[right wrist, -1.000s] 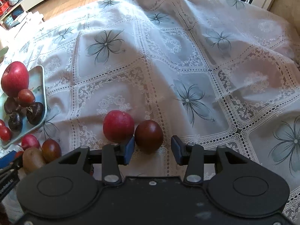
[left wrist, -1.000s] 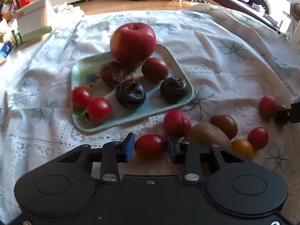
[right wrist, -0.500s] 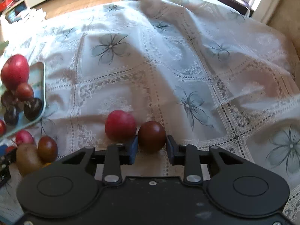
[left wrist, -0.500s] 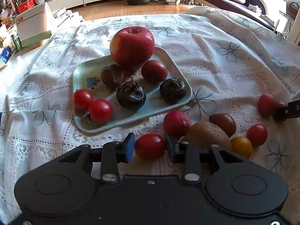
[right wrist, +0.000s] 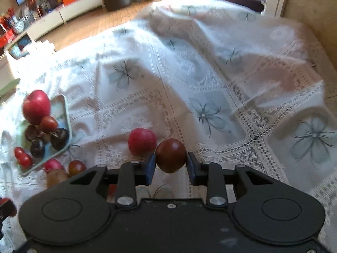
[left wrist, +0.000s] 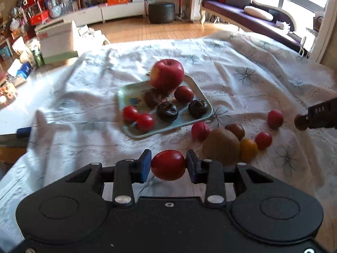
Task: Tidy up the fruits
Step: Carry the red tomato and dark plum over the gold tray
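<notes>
My left gripper is shut on a red cherry tomato and holds it above the cloth, short of the pale green tray. The tray holds a red apple, several dark fruits and two small tomatoes. My right gripper is shut on a dark brown-red tomato, lifted beside a red plum on the cloth. The tray also shows at the left of the right wrist view.
Loose fruit lies right of the tray: a red plum, a kiwi, a brown tomato, an orange one and two red ones. The lace-covered table ends at the left, near a box.
Both grippers have risen with their fruit. The right gripper closed on the dark tomato and lifted it off the cloth. The left still holds its red tomato.
</notes>
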`<state>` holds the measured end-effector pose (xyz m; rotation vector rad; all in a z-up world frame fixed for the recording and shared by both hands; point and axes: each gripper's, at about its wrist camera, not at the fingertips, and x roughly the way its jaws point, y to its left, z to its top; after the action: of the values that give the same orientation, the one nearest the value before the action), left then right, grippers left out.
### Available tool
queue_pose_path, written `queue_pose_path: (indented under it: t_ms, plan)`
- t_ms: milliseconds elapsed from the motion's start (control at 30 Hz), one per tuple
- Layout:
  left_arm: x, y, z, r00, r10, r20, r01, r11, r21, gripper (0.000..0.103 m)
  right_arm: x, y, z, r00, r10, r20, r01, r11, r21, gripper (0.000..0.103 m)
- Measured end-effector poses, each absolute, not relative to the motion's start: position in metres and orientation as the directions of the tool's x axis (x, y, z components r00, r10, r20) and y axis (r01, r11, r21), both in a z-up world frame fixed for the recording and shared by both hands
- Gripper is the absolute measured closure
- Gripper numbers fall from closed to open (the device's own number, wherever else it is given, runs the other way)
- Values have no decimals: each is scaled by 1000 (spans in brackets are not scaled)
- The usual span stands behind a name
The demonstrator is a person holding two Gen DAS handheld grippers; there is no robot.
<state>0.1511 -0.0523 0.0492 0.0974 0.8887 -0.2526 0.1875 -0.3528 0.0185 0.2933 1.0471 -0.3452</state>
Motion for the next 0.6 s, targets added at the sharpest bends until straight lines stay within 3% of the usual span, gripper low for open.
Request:
queue_pose_path:
  t_ms: [300,367,400,433,600]
  plan:
    - [67,-28,60,643,-162,-749,233,972,-10,59,99,-304,58,614,-89,-784,317,938,142,72]
    - [51,-27,55,645,-164,-747,229,973,-16,59,76,-289,64,633,-69,-771,279,950,144,77]
    - [43,-27,52,646,-165,-746,230,973,-17,59,67,-282,67,638,-59,-768,260,955,143,92]
    - [37,-29,49,643,-168,-747,234,972,-18,59,57,-275,67,640,-46,-767,235,962,138,96]
    - [22,-39,27,591,-193,-783,245,968,-54,59,30,-247,67,638,8,-770,150,980,135,96]
